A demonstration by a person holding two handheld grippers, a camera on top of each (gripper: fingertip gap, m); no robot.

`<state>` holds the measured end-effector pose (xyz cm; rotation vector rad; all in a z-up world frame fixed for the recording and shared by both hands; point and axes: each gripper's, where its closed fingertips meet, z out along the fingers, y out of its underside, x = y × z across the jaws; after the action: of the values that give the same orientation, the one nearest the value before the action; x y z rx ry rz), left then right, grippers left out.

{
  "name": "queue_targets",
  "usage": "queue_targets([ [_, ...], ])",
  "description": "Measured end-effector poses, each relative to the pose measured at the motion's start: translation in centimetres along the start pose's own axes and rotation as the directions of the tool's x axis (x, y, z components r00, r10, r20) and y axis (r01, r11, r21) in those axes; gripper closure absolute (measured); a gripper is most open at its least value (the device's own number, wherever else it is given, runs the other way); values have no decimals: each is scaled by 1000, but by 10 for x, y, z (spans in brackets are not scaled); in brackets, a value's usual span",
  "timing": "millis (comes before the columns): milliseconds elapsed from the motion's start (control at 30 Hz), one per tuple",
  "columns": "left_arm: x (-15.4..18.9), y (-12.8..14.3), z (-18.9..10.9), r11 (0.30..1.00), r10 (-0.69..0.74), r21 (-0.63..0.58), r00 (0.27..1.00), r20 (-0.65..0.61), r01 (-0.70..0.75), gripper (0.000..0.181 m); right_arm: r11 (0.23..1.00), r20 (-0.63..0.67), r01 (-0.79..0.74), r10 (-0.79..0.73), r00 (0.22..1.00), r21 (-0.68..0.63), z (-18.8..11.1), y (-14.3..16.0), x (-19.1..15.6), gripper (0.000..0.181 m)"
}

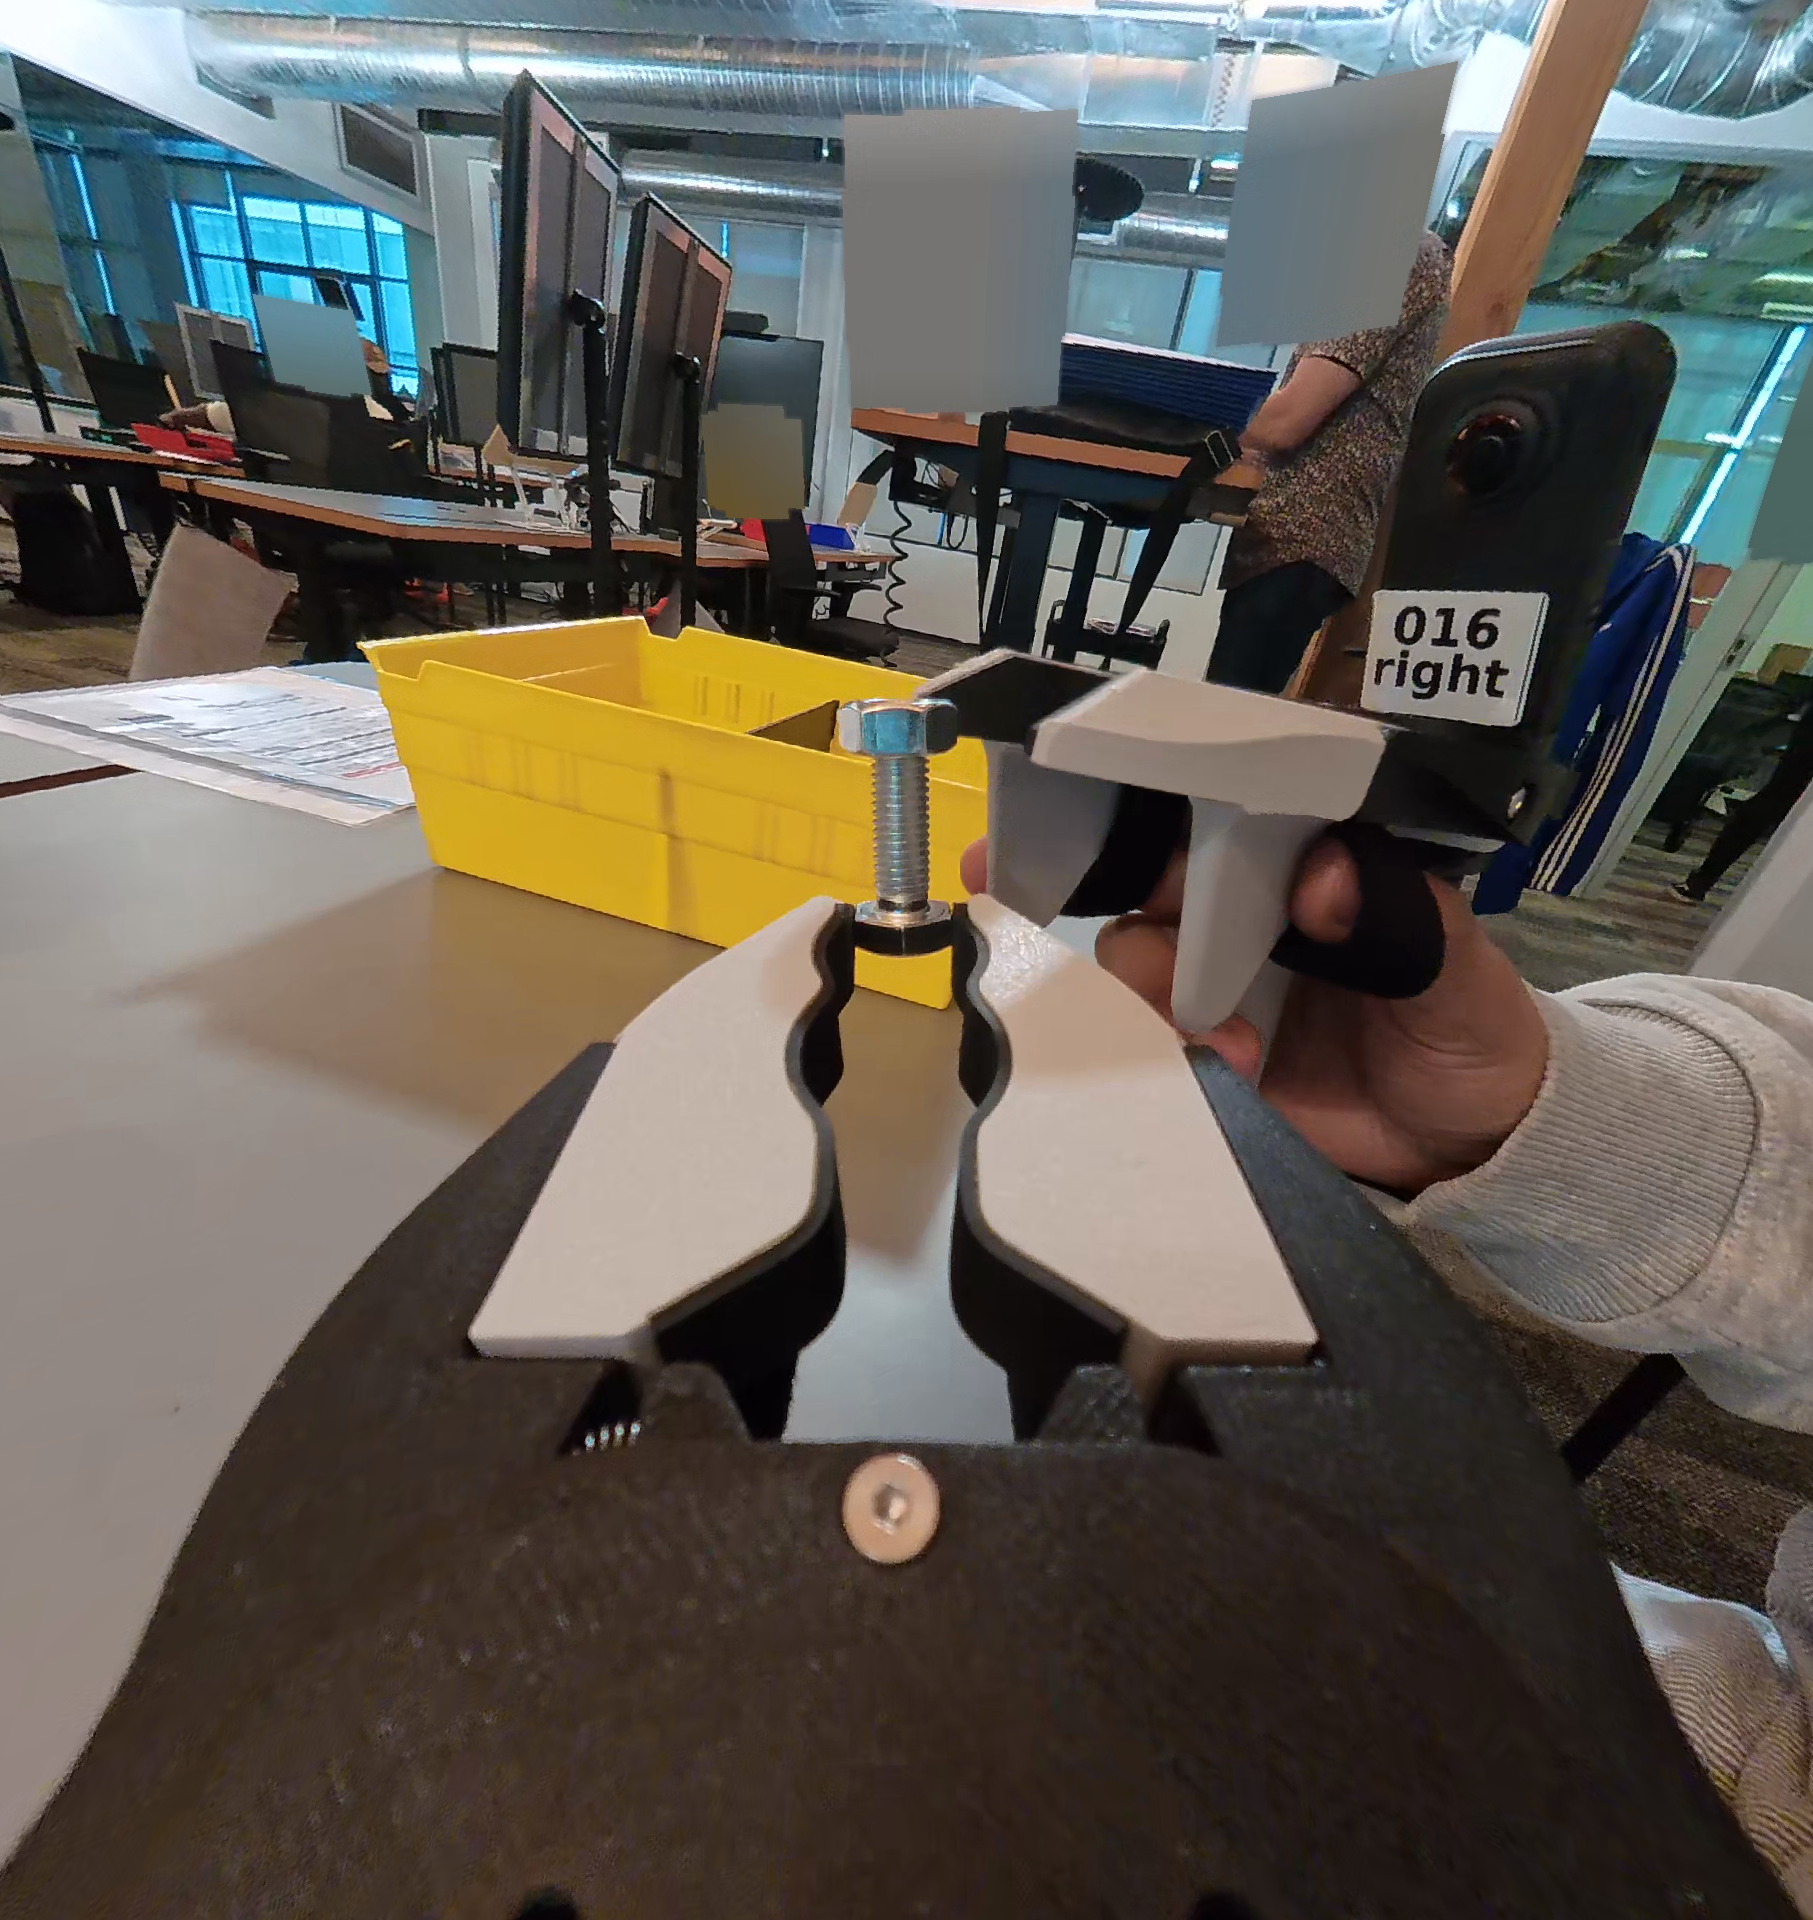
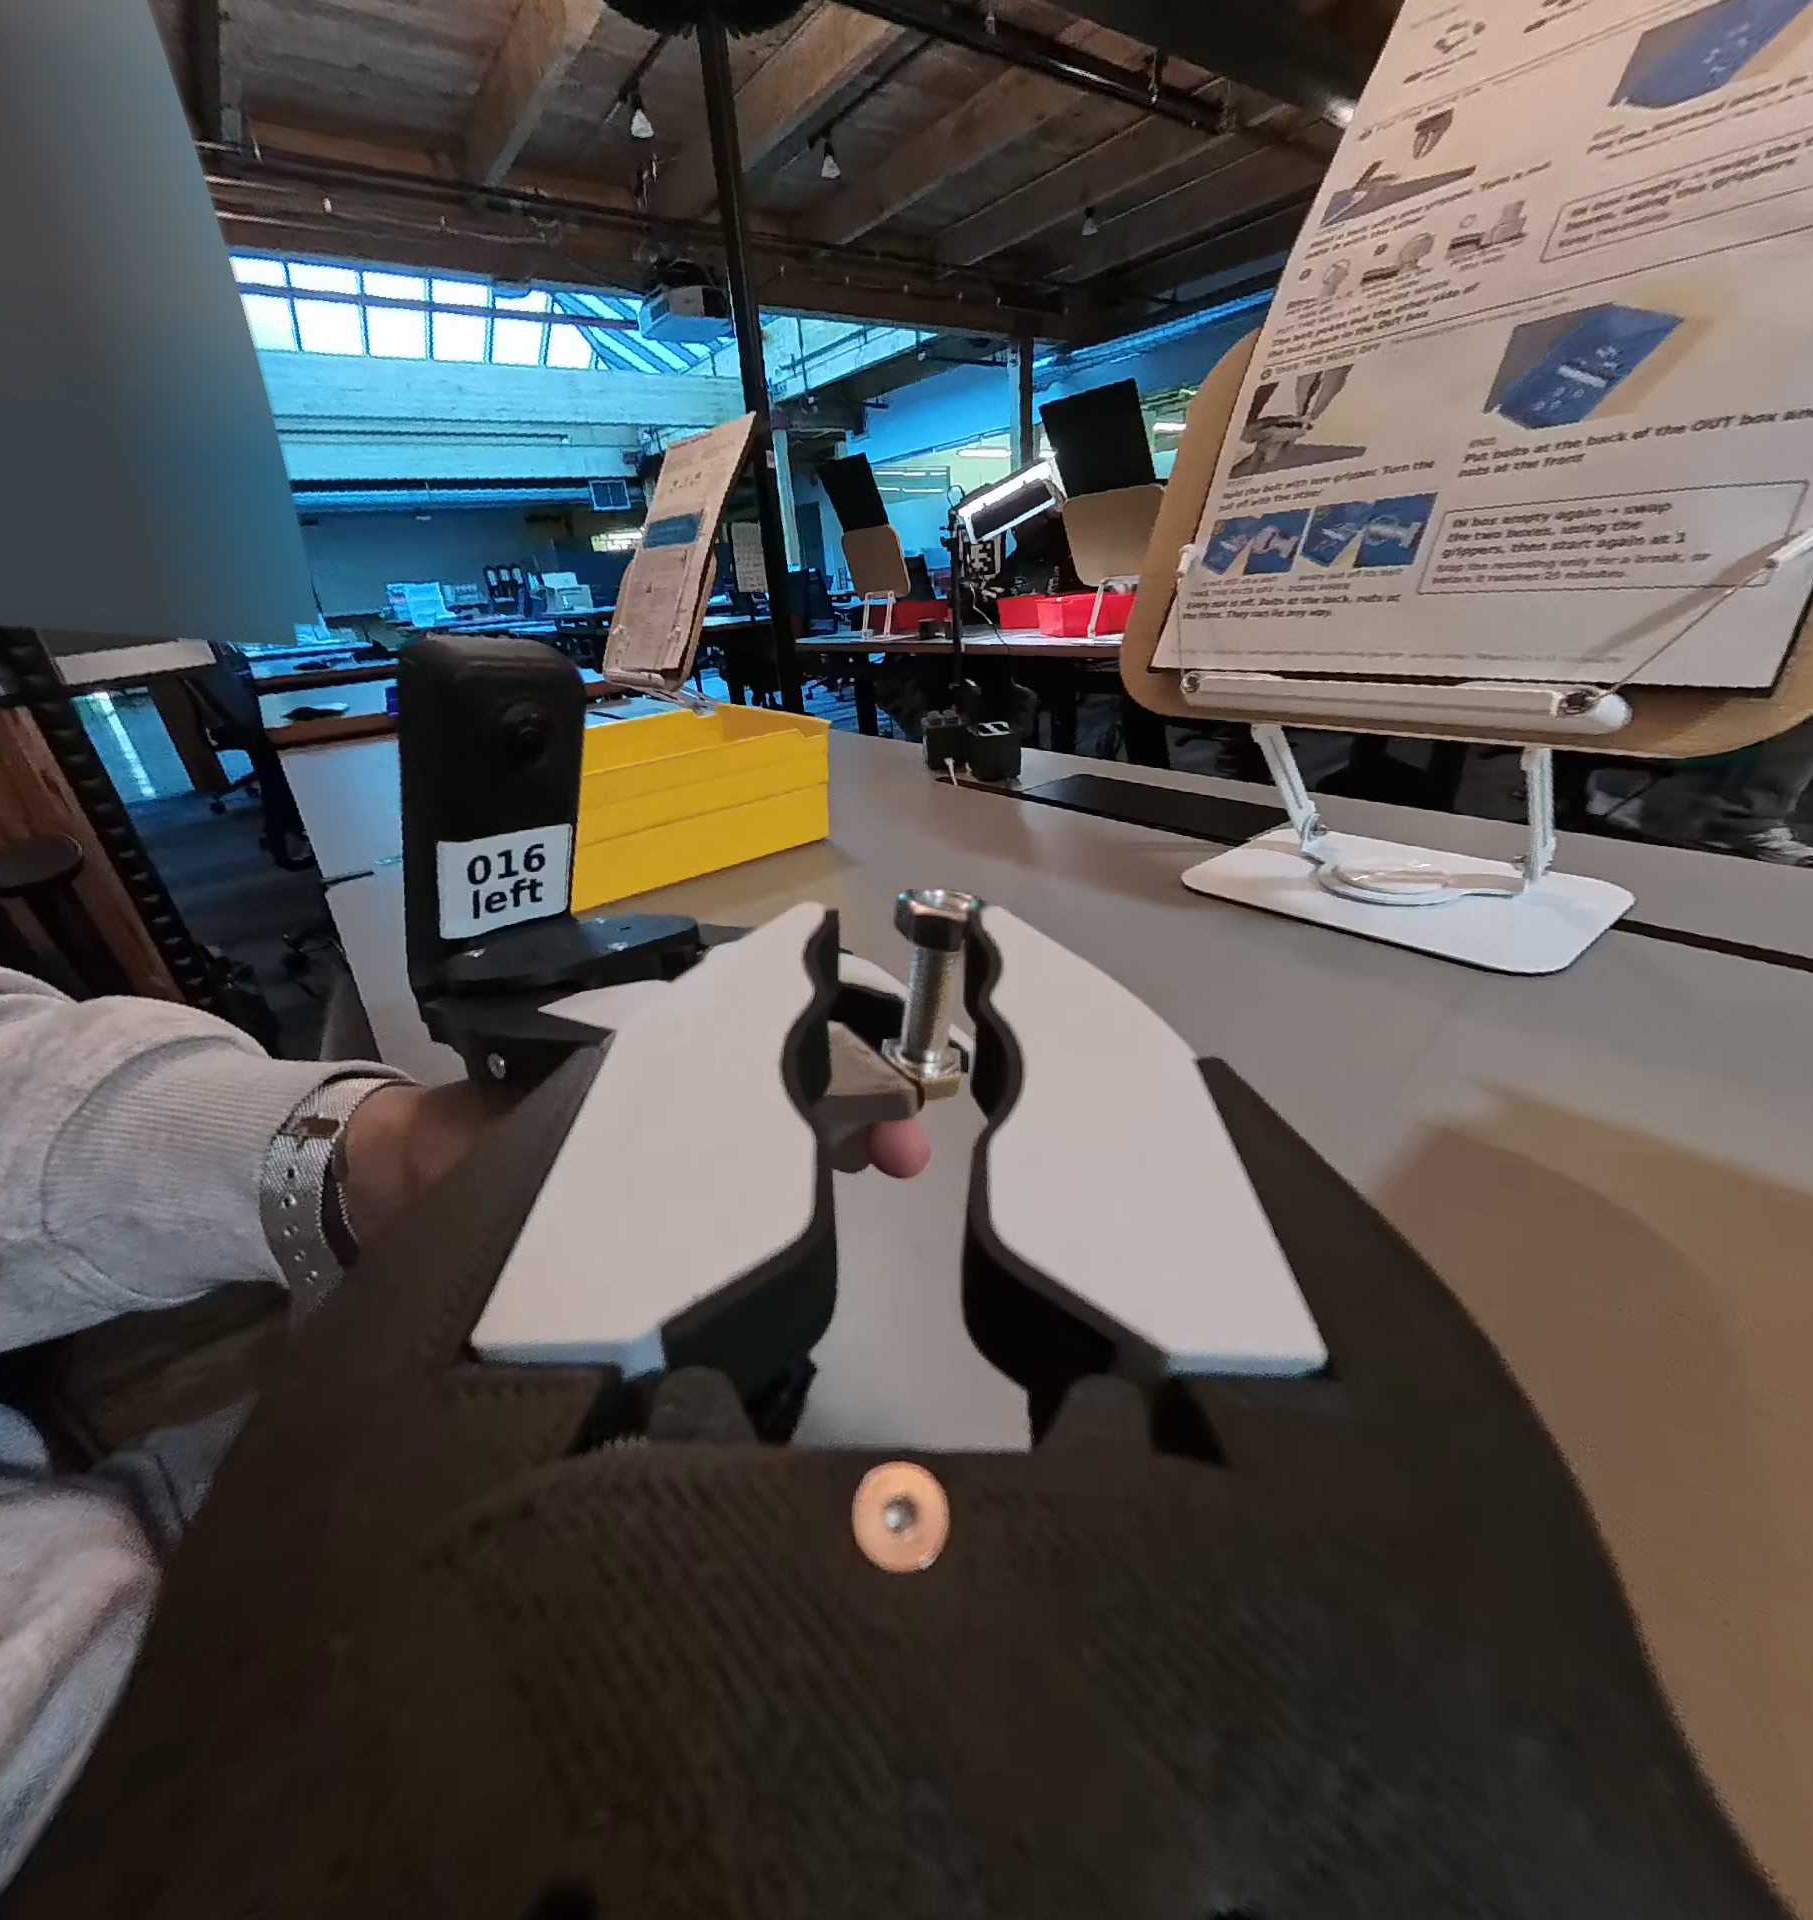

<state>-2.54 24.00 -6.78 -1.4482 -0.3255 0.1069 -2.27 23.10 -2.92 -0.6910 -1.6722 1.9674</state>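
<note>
A silver hex bolt (image 1: 897,821) stands upright above the grey table (image 1: 206,1039), with a nut (image 1: 897,916) threaded on its lower end. My left gripper (image 1: 899,925) is shut on that nut and holds the bolt up. In the right wrist view the bolt (image 2: 928,997) and nut (image 2: 928,1070) show between my right gripper's fingers, with the left gripper's finger (image 2: 860,1075) against the nut. My right gripper (image 2: 907,920) is open. Its tips flank the bolt's hex head, which sits close to the right finger with a gap on the left. It also shows in the left wrist view (image 1: 985,717), reaching in from the right.
A yellow bin (image 1: 569,790) stands on the table just behind the bolt, and shows in the right wrist view (image 2: 704,821). A laminated sheet (image 1: 227,738) lies at the far left. A document stand with an instruction sheet (image 2: 1504,416) stands at the right. A person (image 1: 1328,447) stands in the background.
</note>
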Motion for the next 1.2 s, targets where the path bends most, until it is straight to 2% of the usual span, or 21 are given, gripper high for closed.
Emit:
queue_targets([
  [567, 8, 8, 3, 999, 36, -40, 999, -25, -37, 163, 1000, 47, -21, 22, 999, -14, 10, 9, -9, 132],
  [767, 8, 5, 3, 998, 52, -28, 999, -18, -52, 163, 1000, 36, -19, 20, 999, -10, 10, 8, -6, 128],
  [900, 6, 4, 2, 999, 38, -20, 999, -11, -38, 163, 1000, -28, -9, 9, 1000, 5, 4, 4, 5, 137],
  [1100, 5, 2, 1, 1000, 29, -8, 1000, -9, -29, 163, 998, -48, -67, 68, 997, 18, 0, 3, 14, 145],
  [1200, 1, 0, 0, 1000, -7, 5, 1000, -4, 7, 163, 994, -35, -104, 105, 994, 32, -3, 1, 16, 155],
])
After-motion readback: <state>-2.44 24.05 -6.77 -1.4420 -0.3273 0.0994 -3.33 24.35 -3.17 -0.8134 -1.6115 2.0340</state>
